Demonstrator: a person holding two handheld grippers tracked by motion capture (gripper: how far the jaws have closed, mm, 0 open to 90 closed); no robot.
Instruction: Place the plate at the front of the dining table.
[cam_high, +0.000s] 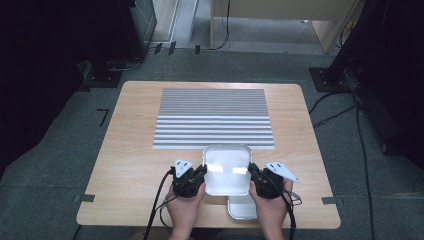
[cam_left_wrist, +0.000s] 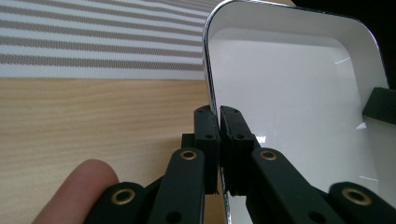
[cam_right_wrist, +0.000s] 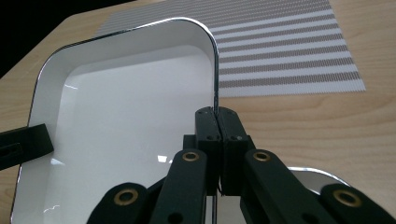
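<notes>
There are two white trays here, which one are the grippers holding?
The upper tray, next to the striped mat. Both hand-held grippers, left and right, clamp its side rims. The other tray lies partly beneath it at the table's near edge.

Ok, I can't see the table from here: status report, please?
Left gripper shut on white tray left rim. Right gripper shut on right rim. Second tray underneath, striped mat ahead.

White tray (cam_high: 227, 170), held at both sides

I see it empty, glossy, with chrome rim, above a second tray (cam_high: 242, 207), near the striped mat (cam_high: 214, 118).
</notes>
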